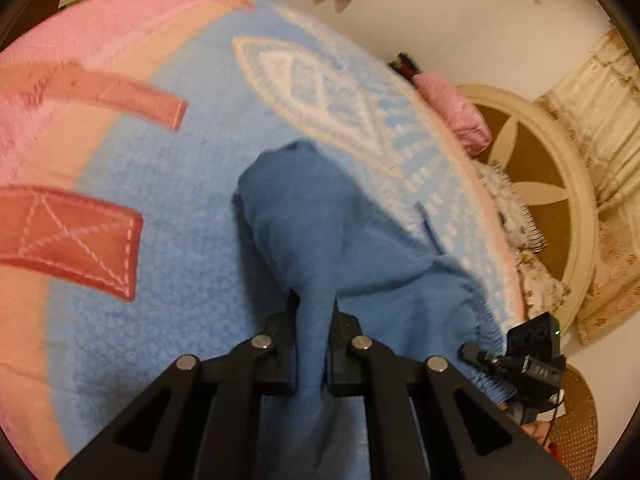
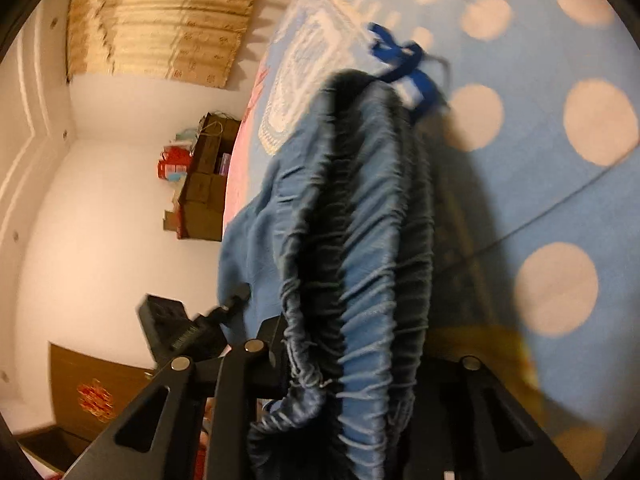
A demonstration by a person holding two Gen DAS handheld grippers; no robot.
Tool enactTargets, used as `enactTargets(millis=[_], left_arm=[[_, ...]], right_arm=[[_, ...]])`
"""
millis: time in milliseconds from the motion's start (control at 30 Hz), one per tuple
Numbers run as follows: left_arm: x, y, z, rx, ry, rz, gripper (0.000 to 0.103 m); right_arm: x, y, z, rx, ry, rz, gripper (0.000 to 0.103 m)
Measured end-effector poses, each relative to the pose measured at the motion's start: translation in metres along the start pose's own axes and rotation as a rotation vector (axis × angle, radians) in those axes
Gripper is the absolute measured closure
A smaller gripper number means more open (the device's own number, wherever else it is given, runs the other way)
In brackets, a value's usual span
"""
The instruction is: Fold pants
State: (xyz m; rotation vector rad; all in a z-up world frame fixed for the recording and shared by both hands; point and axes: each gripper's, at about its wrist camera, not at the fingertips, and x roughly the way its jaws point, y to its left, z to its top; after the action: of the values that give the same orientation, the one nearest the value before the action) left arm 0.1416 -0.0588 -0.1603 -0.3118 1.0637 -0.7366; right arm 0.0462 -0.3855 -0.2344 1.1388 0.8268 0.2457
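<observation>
Blue pants (image 1: 312, 220) lie bunched on a light blue blanket (image 1: 180, 200) spread over a bed. My left gripper (image 1: 316, 316) is shut on a fold of the pants' cloth, which runs up between its fingers. In the right wrist view the gathered elastic waistband (image 2: 360, 240) fills the gap of my right gripper (image 2: 352, 344), whose fingers are shut on it. A dark blue drawstring (image 2: 400, 56) sticks out at the waistband's far end. The right gripper (image 1: 532, 356) also shows at the waistband's edge in the left wrist view, and the left gripper (image 2: 192, 332) shows low at the left of the right wrist view.
The blanket (image 2: 540, 180) has pale dots and pink and red patches (image 1: 80, 240). A pink pillow (image 1: 460, 116) and a round cream headboard (image 1: 560, 184) lie at the bed's end. Stacked boxes (image 2: 208, 176) stand by a white wall, a wooden cabinet (image 2: 92, 392) lower left.
</observation>
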Motion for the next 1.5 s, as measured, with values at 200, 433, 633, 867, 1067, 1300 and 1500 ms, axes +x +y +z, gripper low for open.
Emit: enactTargets(millis=[200,433,633,867,1067,1300,1500], left_arm=[[-0.045,-0.02,0.029,0.07,-0.096,-0.003,0.097],[-0.044,-0.008,0.044,0.1,-0.078,0.087,0.093],[0.002,0.014,0.019,0.081,0.063,0.116,0.088],[0.039,0.003,0.007,0.086,0.106,0.148,0.078],[0.045,-0.009,0.011,0.071,0.128,0.044,0.027],[-0.007,-0.013,0.018,0.072,-0.029,0.105,0.026],[0.017,0.004,0.022,0.099,0.084,0.188,0.016]], right_arm=[[-0.008,0.067,0.009,-0.114,-0.029,0.042,0.078],[0.008,0.104,0.031,-0.236,-0.011,-0.051,0.078],[-0.007,0.046,0.029,-0.083,-0.046,-0.029,0.078],[-0.015,0.011,0.01,-0.018,-0.064,0.0,0.078],[-0.016,-0.006,0.006,0.007,-0.072,0.018,0.078],[-0.02,-0.013,-0.003,0.008,-0.071,0.013,0.077],[-0.018,-0.016,-0.001,0.016,-0.074,0.024,0.077]])
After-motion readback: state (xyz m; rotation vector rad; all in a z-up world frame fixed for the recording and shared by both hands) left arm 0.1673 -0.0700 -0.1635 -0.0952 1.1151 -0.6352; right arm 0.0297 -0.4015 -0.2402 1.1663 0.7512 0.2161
